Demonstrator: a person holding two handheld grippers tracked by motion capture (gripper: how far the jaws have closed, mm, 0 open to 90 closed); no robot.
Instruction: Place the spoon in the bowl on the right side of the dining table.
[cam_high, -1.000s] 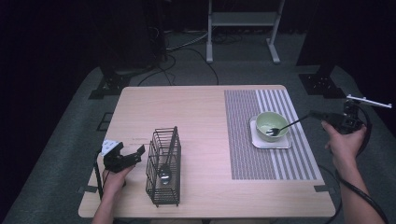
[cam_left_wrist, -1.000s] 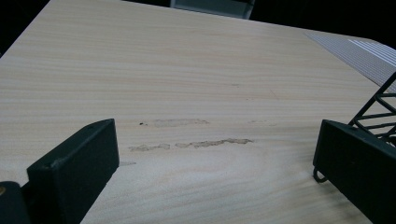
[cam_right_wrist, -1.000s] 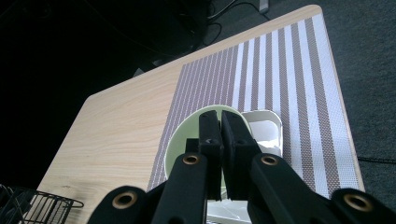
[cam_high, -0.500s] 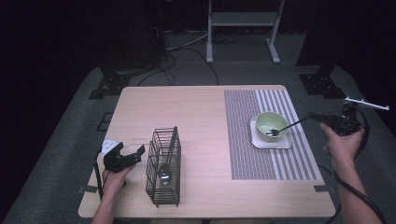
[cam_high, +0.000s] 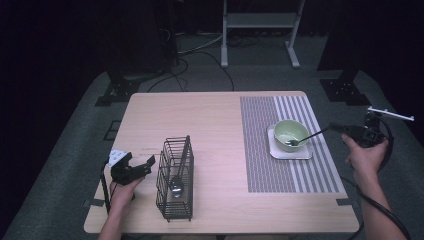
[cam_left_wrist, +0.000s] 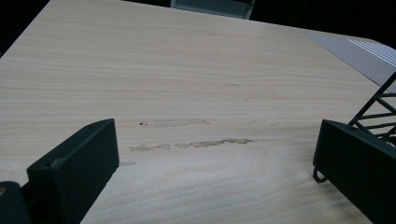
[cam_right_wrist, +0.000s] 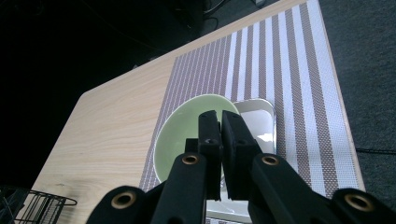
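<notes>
A pale green bowl (cam_high: 291, 131) sits on a white square plate (cam_high: 292, 151) on the striped placemat (cam_high: 265, 165). A thin dark utensil (cam_high: 309, 136) slants from the bowl's inside up to my right gripper (cam_high: 334, 128), which is shut on its handle past the table's right edge. In the right gripper view the jaws of the right gripper (cam_right_wrist: 220, 122) stand pressed together over the bowl (cam_right_wrist: 184, 126) and hide the utensil. My left gripper (cam_high: 141, 162) rests open on the table just left of a black wire rack (cam_high: 175, 182); between the left gripper's (cam_left_wrist: 217, 140) jaws is only bare wood.
A spoon (cam_high: 176, 183) stands inside the rack. The rack's corner (cam_left_wrist: 379, 109) touches the view's right side, close to my right-hand jaw. Bare wooden tabletop (cam_high: 200, 120) spreads behind the rack. A metal stand (cam_high: 257, 30) is on the floor beyond the table.
</notes>
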